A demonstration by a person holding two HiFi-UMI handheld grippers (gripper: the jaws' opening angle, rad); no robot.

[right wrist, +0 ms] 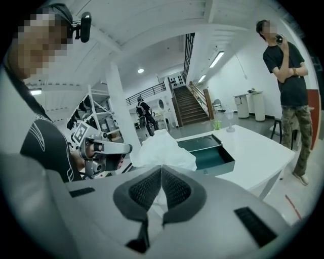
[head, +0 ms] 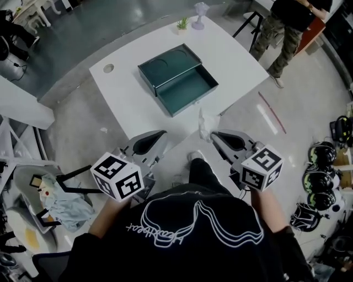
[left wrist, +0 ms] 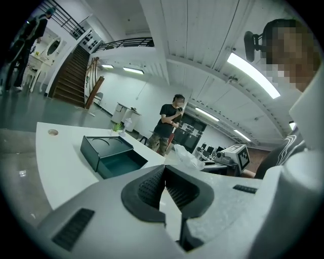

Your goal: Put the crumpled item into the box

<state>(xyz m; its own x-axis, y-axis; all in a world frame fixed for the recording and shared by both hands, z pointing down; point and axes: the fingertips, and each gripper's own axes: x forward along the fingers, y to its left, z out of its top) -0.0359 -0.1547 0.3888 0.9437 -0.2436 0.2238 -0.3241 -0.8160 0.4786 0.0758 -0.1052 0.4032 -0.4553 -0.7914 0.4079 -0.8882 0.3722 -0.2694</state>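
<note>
A dark teal box lies open on the white table, its lid hinged back beside the empty tray. My right gripper is shut on a crumpled white item, holding it in the air just off the table's near corner. In the right gripper view the crumpled item bulges out above the closed pads, with the box beyond. My left gripper hovers at the table's near edge, shut with nothing in it; its pads meet at the tips.
A person in camouflage trousers stands by the table's far right corner. A small plant and a glass stand at the far edge. Helmets lie on the floor to the right, a cluttered chair to the left.
</note>
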